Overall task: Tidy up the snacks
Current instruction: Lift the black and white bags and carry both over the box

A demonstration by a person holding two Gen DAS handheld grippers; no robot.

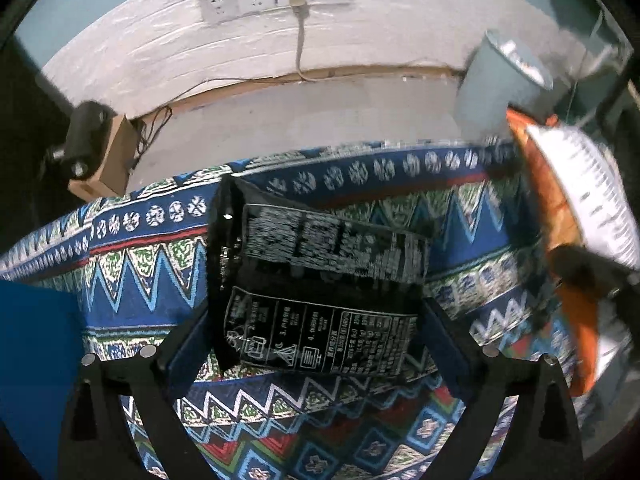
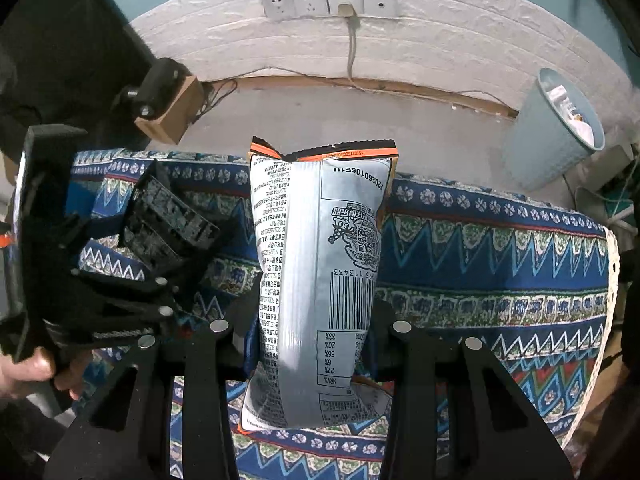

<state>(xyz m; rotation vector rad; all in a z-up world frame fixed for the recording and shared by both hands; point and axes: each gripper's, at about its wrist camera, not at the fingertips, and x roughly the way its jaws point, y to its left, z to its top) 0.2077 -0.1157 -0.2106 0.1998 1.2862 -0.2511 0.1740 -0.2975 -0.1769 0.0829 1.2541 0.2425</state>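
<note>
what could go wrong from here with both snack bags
1. The left claw stands open around the black snack bag; the bag looks puffy and tilted on the patterned cloth, so closing might crush it or let it slip.
2. The right claw grips the silver snack bag near its lower part, so the bag may sag or swing.
3. Both claws are close together and could bump.

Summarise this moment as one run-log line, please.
left gripper: jaws open around black foil snack bag, not pressing | right gripper: shut on silver-and-orange snack bag | surface: patterned blue tablecloth
</note>
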